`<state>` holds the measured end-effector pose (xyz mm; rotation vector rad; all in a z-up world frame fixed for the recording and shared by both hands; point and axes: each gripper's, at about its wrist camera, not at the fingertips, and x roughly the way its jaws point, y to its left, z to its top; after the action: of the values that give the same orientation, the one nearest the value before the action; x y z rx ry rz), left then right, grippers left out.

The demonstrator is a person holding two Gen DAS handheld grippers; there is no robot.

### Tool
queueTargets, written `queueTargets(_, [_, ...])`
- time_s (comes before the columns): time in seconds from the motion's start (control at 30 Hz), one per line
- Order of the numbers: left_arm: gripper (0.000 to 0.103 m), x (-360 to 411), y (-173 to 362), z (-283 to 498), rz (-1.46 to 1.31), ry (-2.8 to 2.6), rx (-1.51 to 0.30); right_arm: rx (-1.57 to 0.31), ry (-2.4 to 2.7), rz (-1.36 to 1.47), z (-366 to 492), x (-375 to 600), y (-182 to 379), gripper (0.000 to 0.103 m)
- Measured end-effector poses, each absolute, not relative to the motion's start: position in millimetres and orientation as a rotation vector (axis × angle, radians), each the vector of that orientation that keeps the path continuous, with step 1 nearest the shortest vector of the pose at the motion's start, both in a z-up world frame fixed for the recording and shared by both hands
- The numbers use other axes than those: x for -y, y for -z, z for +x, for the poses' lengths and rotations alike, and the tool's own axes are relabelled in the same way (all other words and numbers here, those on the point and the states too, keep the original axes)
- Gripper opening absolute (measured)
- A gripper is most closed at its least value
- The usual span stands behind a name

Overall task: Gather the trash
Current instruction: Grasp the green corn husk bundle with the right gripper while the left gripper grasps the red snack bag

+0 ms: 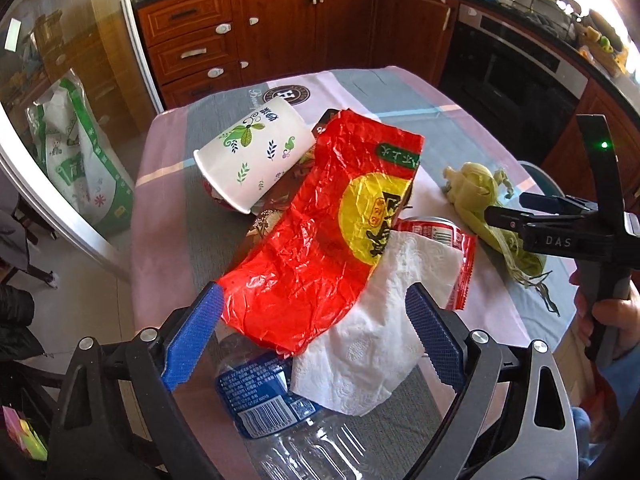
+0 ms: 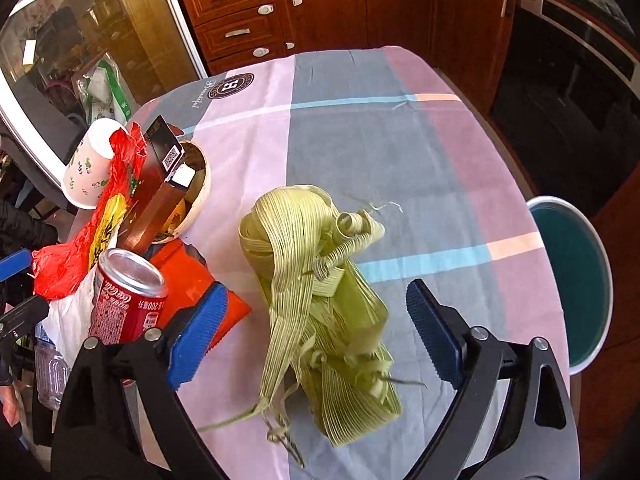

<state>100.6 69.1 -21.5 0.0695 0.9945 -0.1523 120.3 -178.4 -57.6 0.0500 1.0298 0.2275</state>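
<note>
A trash pile lies on the checked tablecloth: a crumpled red and yellow wrapper, a white paper towel, a clear plastic bottle, a white paper cup on its side and a red Coca-Cola can. My left gripper is open, its blue pads either side of the wrapper and towel. Green corn husks lie to the right. My right gripper is open around the husks; it also shows in the left wrist view.
A brown box leans in a bowl behind the can. A round teal bin stands off the table's right edge. Wooden cabinets and an oven lie beyond. A glass door is at the left.
</note>
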Motion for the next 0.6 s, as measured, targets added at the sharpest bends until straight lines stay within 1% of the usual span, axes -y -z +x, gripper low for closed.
queueTargets(0.13, [0.092, -70.7, 25.4, 123.7, 0.056, 0.157, -1.027, -1.057, -0.244, 0.073, 137.8, 173.8, 70.1, 0.073])
queueTargets(0.2, [0.092, -66.8, 27.5, 133.9, 0.063, 0.163, -1.039, -1.069, -0.263, 0.088, 142.8, 172.2, 74.9, 0.062])
queueTargets(0.23, [0.092, -64.4, 28.9, 138.7, 0.068, 0.163, -1.047, -1.070, -0.271, 0.091, 143.9, 170.9, 76.0, 0.059])
queueTargets(0.33, [0.093, -55.3, 31.8, 145.7, 0.082, 0.187, -1.063, -1.036, -0.288, 0.077, 141.1, 168.5, 72.1, 0.043])
queueTargets(0.37, [0.093, -51.2, 33.0, 147.4, 0.092, 0.193, -1.065, -1.031, -0.295, 0.083, 139.8, 169.1, 71.0, 0.036])
queueTargets(0.4, [0.093, -47.3, 34.5, 148.8, 0.105, 0.198, -1.068, -1.028, -0.302, 0.094, 138.5, 170.4, 70.3, 0.033])
queueTargets(0.47, [0.093, -39.9, 38.7, 151.8, 0.134, 0.200, -1.075, -1.028, -0.305, 0.110, 136.6, 173.5, 70.0, 0.031])
queueTargets(0.6, [0.093, -33.8, 44.9, 161.2, 0.148, 0.195, -1.091, -1.039, -0.316, 0.145, 136.4, 178.1, 71.3, 0.031])
